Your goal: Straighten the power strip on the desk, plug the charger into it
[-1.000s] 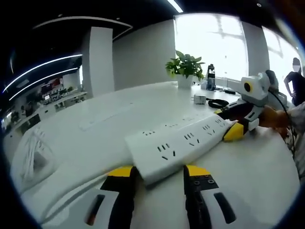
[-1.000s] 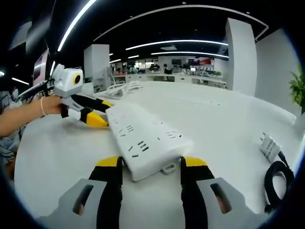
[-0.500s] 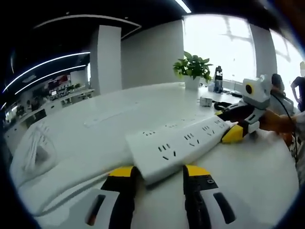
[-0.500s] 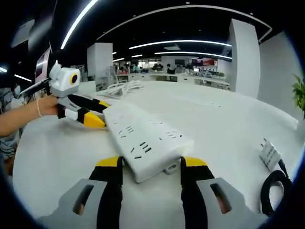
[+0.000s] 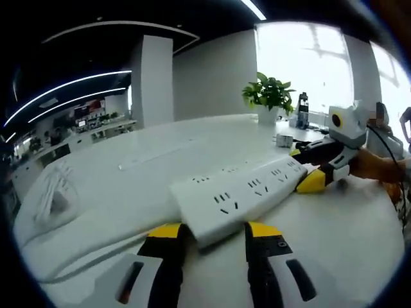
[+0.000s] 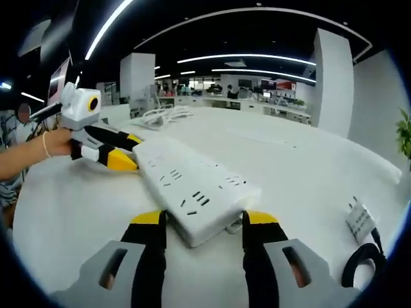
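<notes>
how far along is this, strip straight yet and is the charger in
Nothing looks finished yet. In hand: both grippers hold the power strip on the desk, the left gripper at one end, the right gripper at the other, so the straightening step is under way. Left: the charger lies unplugged on the desk beside its black cable, and the strip's sockets that show look empty.

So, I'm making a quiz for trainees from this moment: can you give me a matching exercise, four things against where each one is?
Things:
1. power strip
2. charger
3. potted plant
4. coiled white cable

Places:
A. far edge of the desk, by the window
B. held at both ends by the grippers
C. on the desk, right of the right gripper
D. on the desk, left of the left gripper

Pairs: 1-B, 2-C, 3-A, 4-D
</notes>
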